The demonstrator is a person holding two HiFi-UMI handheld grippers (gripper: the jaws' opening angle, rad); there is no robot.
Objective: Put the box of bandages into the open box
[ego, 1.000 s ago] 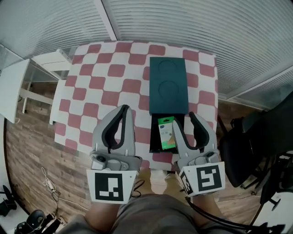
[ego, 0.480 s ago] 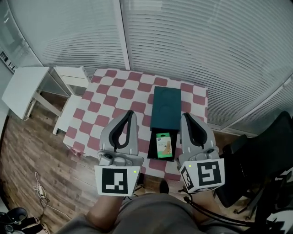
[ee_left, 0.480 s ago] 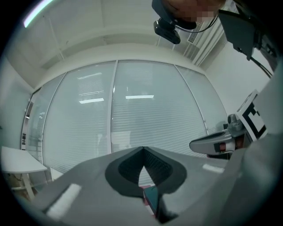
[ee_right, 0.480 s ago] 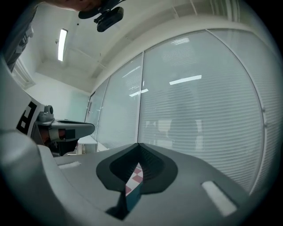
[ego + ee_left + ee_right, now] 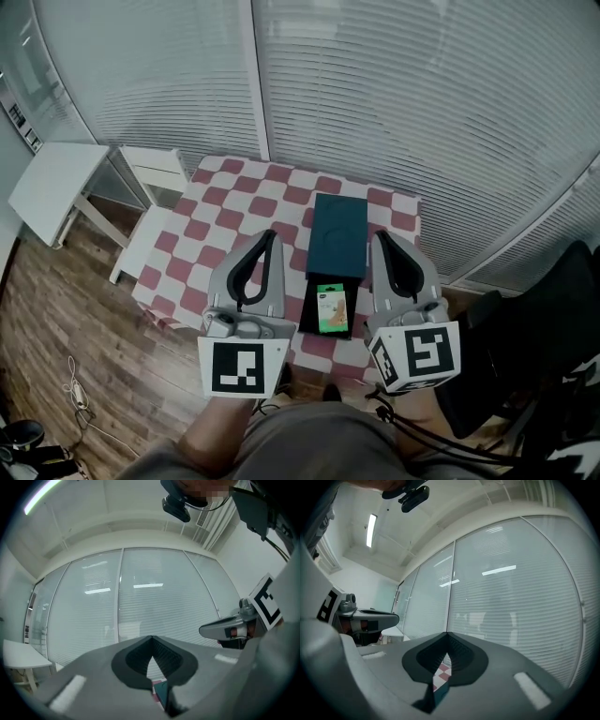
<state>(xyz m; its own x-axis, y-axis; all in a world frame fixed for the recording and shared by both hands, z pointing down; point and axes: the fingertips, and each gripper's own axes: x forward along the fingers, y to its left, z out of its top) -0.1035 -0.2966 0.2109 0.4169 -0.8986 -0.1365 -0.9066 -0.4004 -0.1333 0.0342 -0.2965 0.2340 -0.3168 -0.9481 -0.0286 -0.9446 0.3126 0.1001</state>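
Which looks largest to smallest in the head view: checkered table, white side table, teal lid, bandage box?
1. checkered table
2. white side table, at the left
3. teal lid
4. bandage box, lying in the open box
No two look close in size.

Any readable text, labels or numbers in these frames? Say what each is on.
Bandage box: there is print on its green face, but it is too small to read.
Left marker cube and right marker cube: black-and-white square patterns only, no letters.
No other text shows.
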